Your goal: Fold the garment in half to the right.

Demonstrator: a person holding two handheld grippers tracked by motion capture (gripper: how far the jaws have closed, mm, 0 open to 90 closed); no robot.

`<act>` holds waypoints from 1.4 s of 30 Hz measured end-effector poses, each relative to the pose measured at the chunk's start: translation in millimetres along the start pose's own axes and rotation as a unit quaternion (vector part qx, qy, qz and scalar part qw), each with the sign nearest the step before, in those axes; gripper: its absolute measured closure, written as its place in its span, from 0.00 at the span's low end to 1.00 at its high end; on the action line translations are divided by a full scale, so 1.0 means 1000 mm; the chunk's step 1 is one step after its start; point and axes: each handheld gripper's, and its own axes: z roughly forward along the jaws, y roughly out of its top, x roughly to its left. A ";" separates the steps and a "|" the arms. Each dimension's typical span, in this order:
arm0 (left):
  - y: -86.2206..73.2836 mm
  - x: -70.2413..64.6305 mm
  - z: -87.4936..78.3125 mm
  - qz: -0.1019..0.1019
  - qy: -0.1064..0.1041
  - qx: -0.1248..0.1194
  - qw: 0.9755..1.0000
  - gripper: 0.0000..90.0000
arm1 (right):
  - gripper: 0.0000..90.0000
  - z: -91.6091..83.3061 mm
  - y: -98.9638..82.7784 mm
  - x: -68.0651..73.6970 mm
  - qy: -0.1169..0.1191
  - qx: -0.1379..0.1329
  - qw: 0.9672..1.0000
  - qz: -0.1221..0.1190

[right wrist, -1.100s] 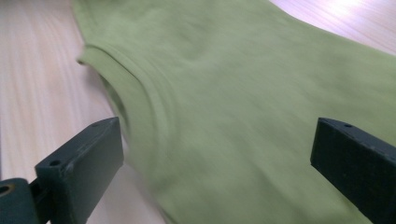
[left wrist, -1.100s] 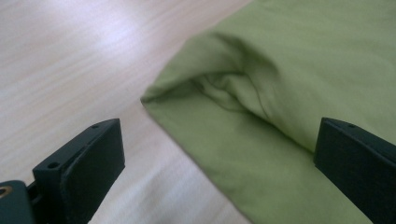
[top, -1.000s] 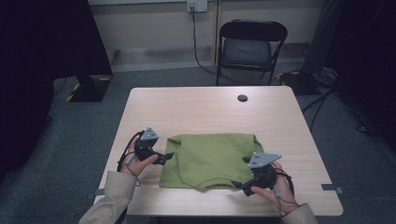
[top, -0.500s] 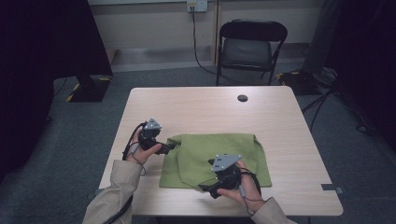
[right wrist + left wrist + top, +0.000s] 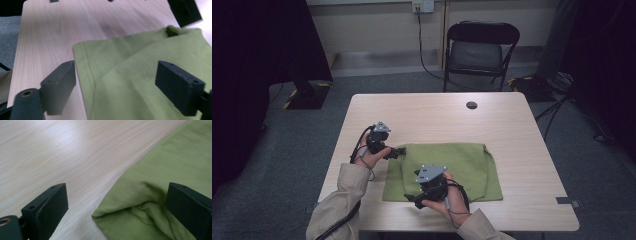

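Observation:
A green cloth [image 5: 447, 167] lies folded flat on the near half of the wooden table [image 5: 437, 115]. My left gripper [image 5: 398, 152] points right at the cloth's far left corner. In the left gripper view its jaws [image 5: 118, 192] stand wide open, with a bunched corner of the cloth [image 5: 140, 212] low between them and no pad pressing on it. My right gripper [image 5: 411, 199] is over the cloth's near left corner and points left. Its jaws [image 5: 118, 70] have just been closing, but remain open astride the hemmed cloth corner [image 5: 100, 62].
A small black round thing [image 5: 471, 105] sits near the table's far edge. A black folding chair [image 5: 482, 50] stands beyond the table. A strip of dark tape [image 5: 567, 201] marks the near right corner. Bare wood stretches over the far half and right side.
My right gripper has travelled left along the cloth's near edge, from its right corner to its left corner. The left gripper has shifted a little toward the far side.

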 end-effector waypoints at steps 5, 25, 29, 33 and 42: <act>-0.002 0.003 0.009 -0.004 0.001 0.004 1.000 0.06 | 0.27 0.013 0.001 0.006 0.003 0.001 1.000 0.003; -0.010 0.008 0.024 0.000 -0.019 0.010 1.000 0.08 | 0.39 0.051 0.002 0.025 -0.019 0.054 0.998 0.021; -0.014 0.007 0.029 -0.004 -0.011 0.011 1.000 0.06 | 0.51 0.050 0.002 0.025 -0.011 0.052 0.998 0.023; -0.020 0.007 0.034 0.013 -0.027 0.009 1.000 0.21 | 0.58 0.049 0.001 0.026 -0.008 0.051 0.998 0.026; -0.023 0.007 0.031 0.015 -0.043 -0.006 0.999 0.43 | 0.75 0.048 0.001 0.031 -0.005 0.046 0.999 0.014</act>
